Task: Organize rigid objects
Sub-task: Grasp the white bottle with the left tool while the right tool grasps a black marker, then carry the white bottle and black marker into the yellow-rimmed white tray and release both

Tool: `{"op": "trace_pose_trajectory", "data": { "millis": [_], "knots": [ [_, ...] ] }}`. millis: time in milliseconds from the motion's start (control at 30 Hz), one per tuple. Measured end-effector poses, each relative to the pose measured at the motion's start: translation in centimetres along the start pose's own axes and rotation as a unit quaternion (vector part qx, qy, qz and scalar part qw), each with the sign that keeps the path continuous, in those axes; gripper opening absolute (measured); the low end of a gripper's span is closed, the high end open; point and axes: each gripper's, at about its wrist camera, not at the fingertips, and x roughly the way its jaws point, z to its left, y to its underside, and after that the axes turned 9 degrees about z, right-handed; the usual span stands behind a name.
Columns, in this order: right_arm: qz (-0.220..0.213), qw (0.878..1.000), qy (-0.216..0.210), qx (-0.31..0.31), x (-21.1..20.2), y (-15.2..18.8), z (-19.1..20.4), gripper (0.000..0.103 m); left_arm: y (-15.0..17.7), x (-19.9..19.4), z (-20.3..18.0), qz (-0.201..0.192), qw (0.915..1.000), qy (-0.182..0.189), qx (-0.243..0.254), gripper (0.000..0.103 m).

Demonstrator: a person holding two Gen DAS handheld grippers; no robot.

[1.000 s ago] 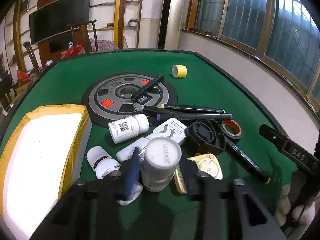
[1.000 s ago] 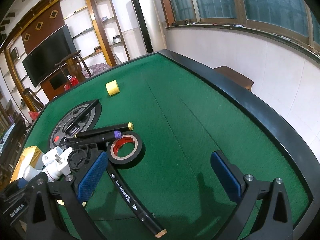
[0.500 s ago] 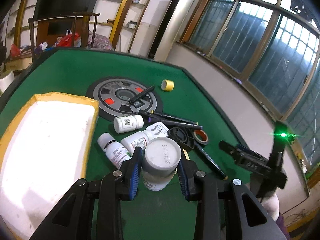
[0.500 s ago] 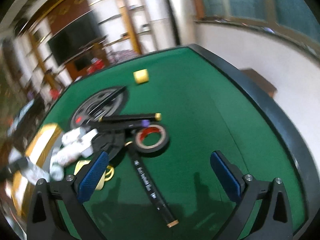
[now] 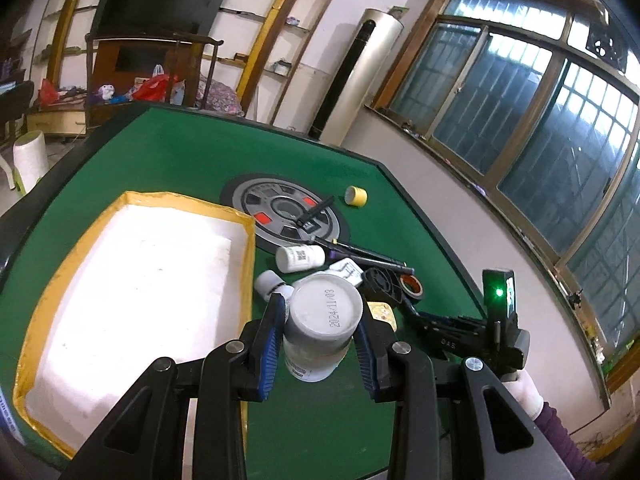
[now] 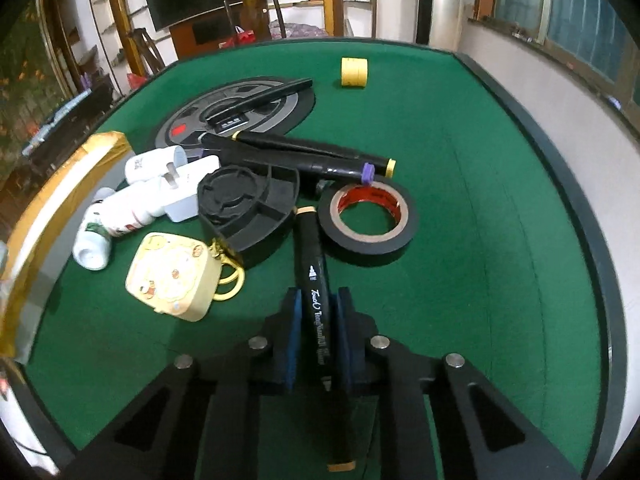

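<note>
Low in the left wrist view, the left gripper [image 5: 320,344] is clamped on a white bottle [image 5: 320,326], lifted off the table. Low in the right wrist view, the right gripper [image 6: 318,326] has closed on a black marker [image 6: 316,292]. To the left, the white tray [image 5: 52,292] looks empty, though glare hides detail, so sorting has barely begun. Further up, the pile remains: charm [image 6: 174,276], tape roll [image 6: 368,220], fan [image 6: 248,204], small bottles [image 6: 120,216], more markers [image 6: 304,152], yellow tape [image 6: 354,72].

Barred windows [image 5: 520,120], white walls, wooden shelves [image 5: 280,20], dark television [image 5: 160,4].
</note>
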Motion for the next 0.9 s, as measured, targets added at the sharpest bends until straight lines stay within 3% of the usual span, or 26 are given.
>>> {"op": "trace_pose_trajectory", "data": {
  "millis": [167, 367, 500, 667, 900],
  "knots": [
    [0.002, 1.0, -0.022, 0.006, -1.4, 1.0, -0.2, 0.015, -0.2, -1.1, 1.9, -0.007, 0.9998, 0.006, -0.018, 0.035],
    [-0.023, 0.995, -0.094, 0.019, -5.6, 2.2, 0.3, 0.015, -0.8, -2.4, 4.3, -0.01, 0.9994, 0.0, -0.033, 0.035],
    [-0.035, 0.987, -0.155, 0.025, -7.7, 0.8, 2.0, 0.015, -2.0, -1.9, 6.1, 0.009, 0.9991, -0.017, -0.037, 0.035],
    [-0.023, 0.97, -0.241, 0.029, -7.0, -3.4, 7.3, 0.015, -4.1, 0.6, 7.9, 0.041, 0.998, -0.036, -0.031, 0.035],
    [0.024, 0.961, -0.275, 0.021, -2.7, -8.3, 16.0, 0.015, -6.2, 5.4, 10.8, 0.092, 0.9928, -0.023, -0.073, 0.035]
  ]
}}
